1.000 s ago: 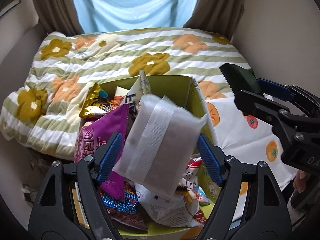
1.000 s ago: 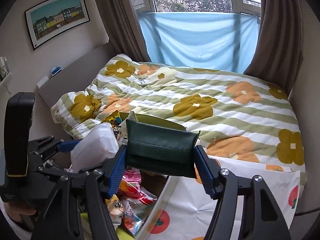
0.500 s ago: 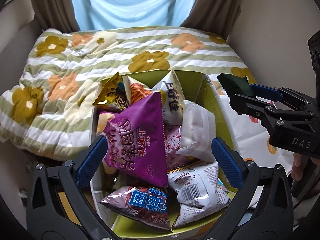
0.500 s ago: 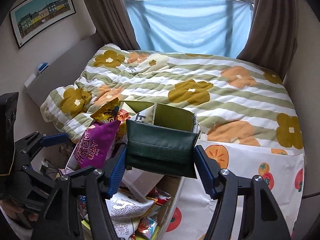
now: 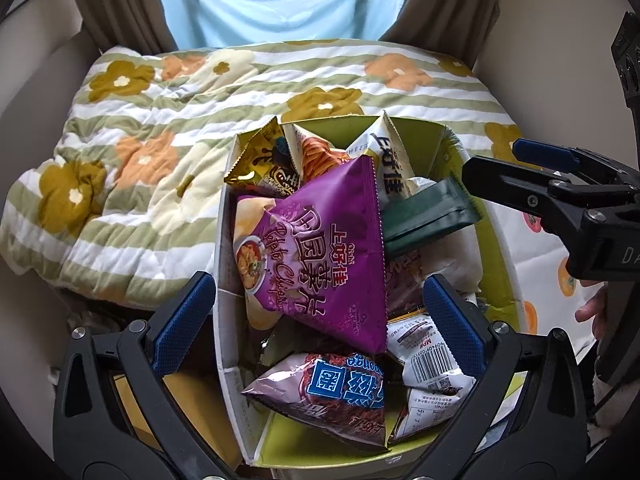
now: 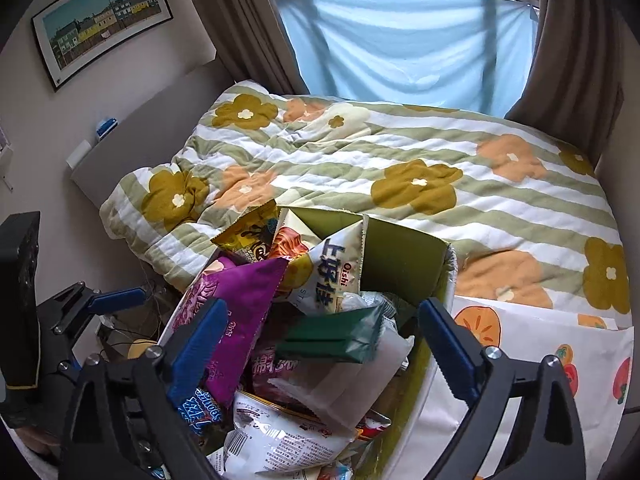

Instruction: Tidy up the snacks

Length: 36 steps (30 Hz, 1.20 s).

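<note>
You are over a bed whose striped floral quilt fills the middle of the right wrist frame, with a blue cloth over the window at the top and a framed picture at upper left. The snack box sits centre frame in the left wrist view, crammed with bags. Your left gripper is spread wide with nothing between its pads, low in the frame over the purple chip bag. Your right gripper is likewise wide and empty; the dark green pouch lies between and just beyond its fingers, atop a white packet. An Oishi bag stands behind the pouch, against the box's far wall
</note>
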Each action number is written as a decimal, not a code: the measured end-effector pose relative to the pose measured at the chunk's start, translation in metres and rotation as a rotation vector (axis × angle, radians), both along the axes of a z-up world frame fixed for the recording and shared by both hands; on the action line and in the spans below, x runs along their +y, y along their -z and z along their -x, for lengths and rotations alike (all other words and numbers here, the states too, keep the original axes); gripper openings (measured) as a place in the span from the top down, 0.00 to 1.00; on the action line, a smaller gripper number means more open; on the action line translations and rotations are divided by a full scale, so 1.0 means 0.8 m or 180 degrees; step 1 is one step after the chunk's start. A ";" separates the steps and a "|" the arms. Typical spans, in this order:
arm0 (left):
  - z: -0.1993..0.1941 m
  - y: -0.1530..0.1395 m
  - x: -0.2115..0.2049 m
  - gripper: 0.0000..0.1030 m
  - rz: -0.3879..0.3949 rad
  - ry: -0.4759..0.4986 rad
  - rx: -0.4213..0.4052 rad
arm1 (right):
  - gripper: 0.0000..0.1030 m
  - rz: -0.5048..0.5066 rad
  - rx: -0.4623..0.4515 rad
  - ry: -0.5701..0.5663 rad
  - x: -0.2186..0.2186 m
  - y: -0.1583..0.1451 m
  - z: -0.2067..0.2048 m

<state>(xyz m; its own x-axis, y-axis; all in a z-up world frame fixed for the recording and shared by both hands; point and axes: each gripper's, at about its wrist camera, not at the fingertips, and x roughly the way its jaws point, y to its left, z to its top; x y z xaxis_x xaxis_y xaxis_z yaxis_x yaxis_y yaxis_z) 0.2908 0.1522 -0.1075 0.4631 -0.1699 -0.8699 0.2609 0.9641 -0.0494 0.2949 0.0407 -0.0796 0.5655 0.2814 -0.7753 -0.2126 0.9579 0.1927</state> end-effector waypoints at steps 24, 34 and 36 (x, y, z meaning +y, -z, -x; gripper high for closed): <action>0.169 -0.142 -0.098 0.00 0.0125 -0.0189 -0.0929 | 0.07 0.0330 -0.0773 0.0496 -0.125 -0.111 0.206; 0.307 -0.160 -0.136 0.00 0.0088 -0.0321 -0.1339 | 0.01 0.0592 -0.0968 0.0975 -0.170 -0.126 0.344; 0.326 -0.158 -0.138 0.00 0.0043 -0.0354 -0.1425 | 0.01 0.0653 -0.0984 0.1060 -0.171 -0.120 0.363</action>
<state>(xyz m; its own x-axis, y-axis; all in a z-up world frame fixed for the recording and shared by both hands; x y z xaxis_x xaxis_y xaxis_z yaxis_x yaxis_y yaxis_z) 0.0298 0.0416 0.0190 0.8088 -0.1079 -0.5781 0.1544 0.9875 0.0317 0.0045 -0.0964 0.0165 0.8108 -0.0944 -0.5777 0.0940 0.9951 -0.0307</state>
